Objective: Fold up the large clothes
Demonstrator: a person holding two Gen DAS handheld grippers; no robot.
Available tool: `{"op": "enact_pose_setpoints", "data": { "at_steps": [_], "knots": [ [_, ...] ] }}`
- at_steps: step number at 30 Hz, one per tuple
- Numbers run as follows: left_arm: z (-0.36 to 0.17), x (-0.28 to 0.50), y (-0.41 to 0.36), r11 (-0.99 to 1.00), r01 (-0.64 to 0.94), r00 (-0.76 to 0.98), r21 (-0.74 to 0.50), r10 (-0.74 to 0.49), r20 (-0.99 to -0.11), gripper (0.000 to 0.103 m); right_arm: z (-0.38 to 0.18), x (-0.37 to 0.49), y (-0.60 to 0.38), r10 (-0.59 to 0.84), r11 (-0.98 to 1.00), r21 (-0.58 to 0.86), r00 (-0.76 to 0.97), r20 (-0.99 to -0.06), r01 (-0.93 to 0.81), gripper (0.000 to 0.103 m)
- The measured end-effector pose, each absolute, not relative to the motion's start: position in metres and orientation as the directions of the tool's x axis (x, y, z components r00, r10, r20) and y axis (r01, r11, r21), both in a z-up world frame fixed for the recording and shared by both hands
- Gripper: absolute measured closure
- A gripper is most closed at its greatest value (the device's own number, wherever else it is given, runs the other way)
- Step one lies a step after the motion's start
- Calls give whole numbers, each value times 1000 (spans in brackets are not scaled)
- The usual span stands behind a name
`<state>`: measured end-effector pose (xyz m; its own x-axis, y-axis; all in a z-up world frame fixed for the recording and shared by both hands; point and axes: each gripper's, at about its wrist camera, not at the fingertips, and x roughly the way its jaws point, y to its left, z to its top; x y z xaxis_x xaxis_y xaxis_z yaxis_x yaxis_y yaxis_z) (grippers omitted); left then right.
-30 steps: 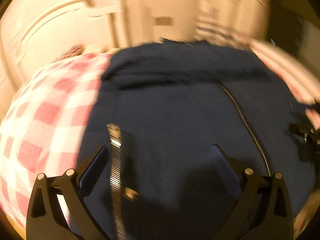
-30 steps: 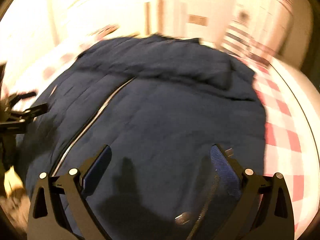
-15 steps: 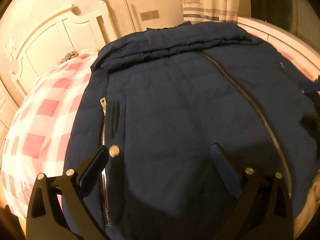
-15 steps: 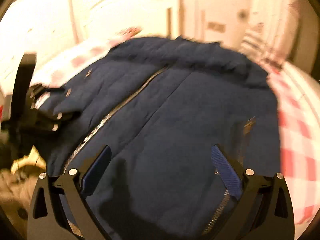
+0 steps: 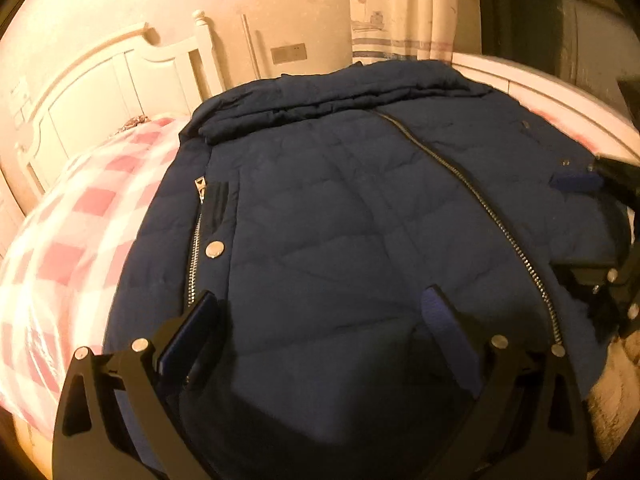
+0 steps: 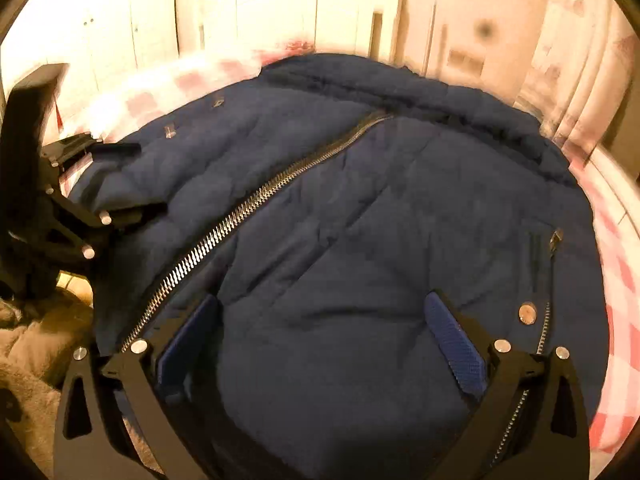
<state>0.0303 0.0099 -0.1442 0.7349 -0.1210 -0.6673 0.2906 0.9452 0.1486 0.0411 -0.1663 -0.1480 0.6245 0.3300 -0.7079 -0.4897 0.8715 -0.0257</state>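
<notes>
Left wrist view: my left gripper hangs wide over the navy quilted zip-up jacket spread on the pink-checked bed. Right wrist view: my right gripper gapes empty too; folding not begun, next I'd pinch a side edge.

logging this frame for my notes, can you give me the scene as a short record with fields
garment: navy quilted jacket, lying flat, front up
main zipper: closed, runs diagonally
pocket snap: silver, beside a pocket zipper
surface: pink and white checked bedding
left gripper: open, over the jacket, holding nothing
right gripper: open, over the jacket, holding nothing
background: white headboard, curtain
</notes>
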Motion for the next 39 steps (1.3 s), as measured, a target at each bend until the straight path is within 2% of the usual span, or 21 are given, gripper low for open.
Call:
{"op": "enact_pose_setpoints", "data": {
  "at_steps": [3, 6, 8, 11, 13, 16, 20, 22, 23, 25, 27, 31, 34, 39],
  "knots": [
    [-137, 30, 11, 942, 297, 716, 154, -113, -689, 2, -142, 45, -167, 299, 877, -24, 584, -755, -481, 4],
    [-131, 18, 17, 943, 288, 747, 167, -112, -655, 2, -129, 29, -164, 292, 874, -64, 626, -723, -482, 5],
    [-140, 17, 23, 942, 283, 735, 180, -93, -672, 2, -146, 29, -164, 286, 870, -47, 579, -764, -492, 4],
    [-146, 18, 42, 957, 283, 704, 56, -168, -690, 2, -163, 11, -154, 226, 843, -188, 649, -727, -505, 4],
    [-143, 17, 45, 957, 285, 698, 52, -170, -695, 2, -160, 9, -151, 197, 833, -219, 643, -741, -508, 5],
    [-133, 9, 56, 976, 191, 774, 99, -88, -627, 2, -145, 4, -170, 239, 861, -165, 668, -705, -482, 5],
    [-148, 25, 80, 988, 152, 721, 0, -111, -684, 2, -155, 6, -187, 289, 878, -74, 646, -706, -473, 5],
    [-144, 22, 79, 989, 148, 729, 25, -92, -678, 2, -146, 2, -188, 323, 875, -31, 632, -704, -482, 5],
    [-141, 19, 78, 988, 153, 736, 33, -92, -671, 2, -136, -2, -197, 394, 865, 42, 627, -672, -499, 5],
    [-136, 14, 83, 988, 155, 747, 17, -106, -656, 2, -121, -11, -216, 448, 866, 115, 652, -611, -487, 5],
    [-135, 10, 93, 988, 151, 742, -16, -124, -659, 2, -121, -15, -245, 382, 911, 125, 688, -617, -393, 5],
    [-141, 2, 119, 995, 89, 730, -54, -102, -676, 2, -152, -23, -300, 240, 971, 154, 674, -699, -186, 5],
    [-145, -3, 137, 992, 72, 722, -108, -127, -681, 2, -174, -31, -325, 272, 958, 263, 655, -705, -115, 5],
    [-152, -20, 140, 989, 123, 704, -78, -142, -696, 2, -201, -22, -335, 367, 912, 400, 626, -688, -94, 5]
  ]
}}
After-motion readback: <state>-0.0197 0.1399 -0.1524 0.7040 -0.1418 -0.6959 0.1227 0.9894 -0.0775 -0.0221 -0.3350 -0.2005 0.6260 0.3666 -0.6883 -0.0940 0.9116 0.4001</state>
